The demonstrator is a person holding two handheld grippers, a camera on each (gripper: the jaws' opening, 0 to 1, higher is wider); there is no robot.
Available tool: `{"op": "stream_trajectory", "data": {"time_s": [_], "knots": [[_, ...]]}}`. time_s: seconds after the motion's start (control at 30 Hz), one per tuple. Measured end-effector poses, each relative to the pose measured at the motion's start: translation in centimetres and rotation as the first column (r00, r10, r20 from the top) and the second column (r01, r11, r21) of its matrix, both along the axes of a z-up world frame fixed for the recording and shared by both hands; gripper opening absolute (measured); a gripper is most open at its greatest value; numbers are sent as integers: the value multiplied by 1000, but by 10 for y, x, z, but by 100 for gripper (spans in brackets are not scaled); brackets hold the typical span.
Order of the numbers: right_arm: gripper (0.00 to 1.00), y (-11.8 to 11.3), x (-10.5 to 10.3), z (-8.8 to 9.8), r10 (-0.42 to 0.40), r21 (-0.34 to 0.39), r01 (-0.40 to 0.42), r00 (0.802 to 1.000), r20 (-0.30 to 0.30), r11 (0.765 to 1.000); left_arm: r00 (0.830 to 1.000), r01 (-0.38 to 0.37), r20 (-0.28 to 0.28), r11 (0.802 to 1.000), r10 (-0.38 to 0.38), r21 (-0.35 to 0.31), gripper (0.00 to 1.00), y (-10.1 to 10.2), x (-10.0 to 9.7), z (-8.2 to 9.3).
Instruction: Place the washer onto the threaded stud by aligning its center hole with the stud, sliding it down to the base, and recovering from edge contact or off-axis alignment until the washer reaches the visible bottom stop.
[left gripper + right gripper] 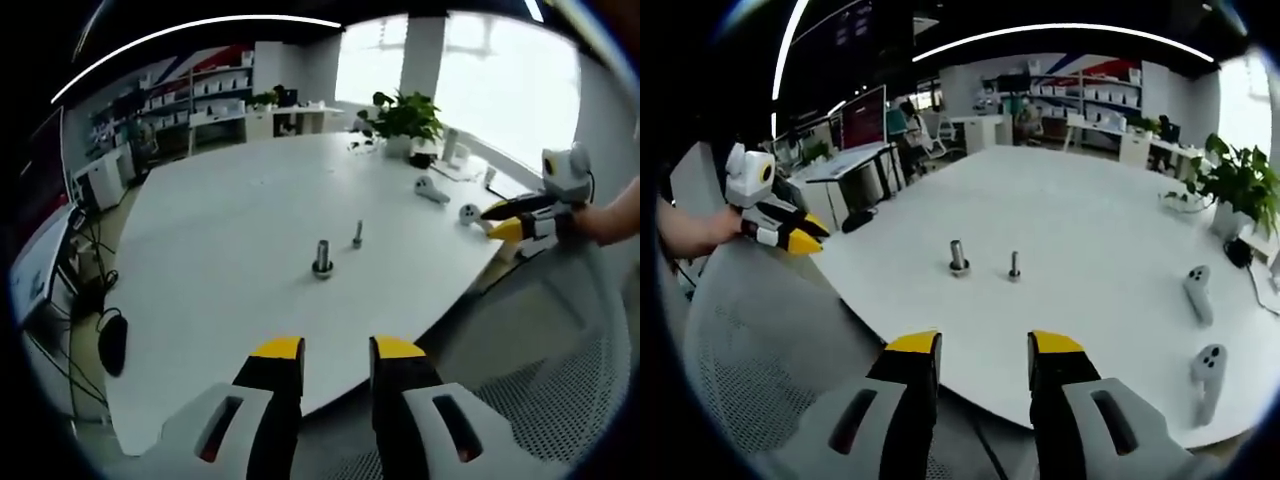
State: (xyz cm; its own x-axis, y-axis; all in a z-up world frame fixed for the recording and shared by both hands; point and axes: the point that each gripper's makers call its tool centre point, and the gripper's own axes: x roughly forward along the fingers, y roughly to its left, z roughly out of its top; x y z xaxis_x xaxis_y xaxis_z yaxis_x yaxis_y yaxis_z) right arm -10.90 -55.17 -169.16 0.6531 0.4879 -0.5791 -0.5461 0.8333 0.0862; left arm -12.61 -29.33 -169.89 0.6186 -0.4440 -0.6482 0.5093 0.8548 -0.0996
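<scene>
Two upright metal studs stand near the middle of the white table point(220, 230). The thicker stud point(322, 256) point(958, 255) has a wider ring at its foot; I cannot tell whether that ring is a washer or the stud's base. A thinner stud point(357, 235) point(1014, 265) stands close beside it. My left gripper point(337, 350) hangs off the table's near edge, open and holding nothing. My right gripper point(984, 345) is likewise open and holding nothing, off another edge. Each gripper appears in the other's view, held by a hand: right gripper point(512, 220), left gripper point(790, 235).
Two white hand controllers point(1197, 292) point(1210, 375) lie on the table near the right gripper's side. A potted plant point(405, 118) stands at the far edge. A grey mesh chair back point(750, 350) point(570, 390) sits between the grippers and the table. Desks and shelves fill the background.
</scene>
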Motion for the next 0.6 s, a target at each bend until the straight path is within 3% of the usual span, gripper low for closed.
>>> {"op": "stream_trajectory", "data": {"time_s": [0.23, 0.6], "knots": [[39, -5, 4, -1, -39, 23, 40, 999, -10, 999, 1000, -27, -5, 1000, 27, 8, 24, 5, 1, -1], [39, 1, 2, -1, -24, 44, 25, 999, -29, 999, 999, -39, 12, 999, 39, 18, 24, 9, 2, 3]]}}
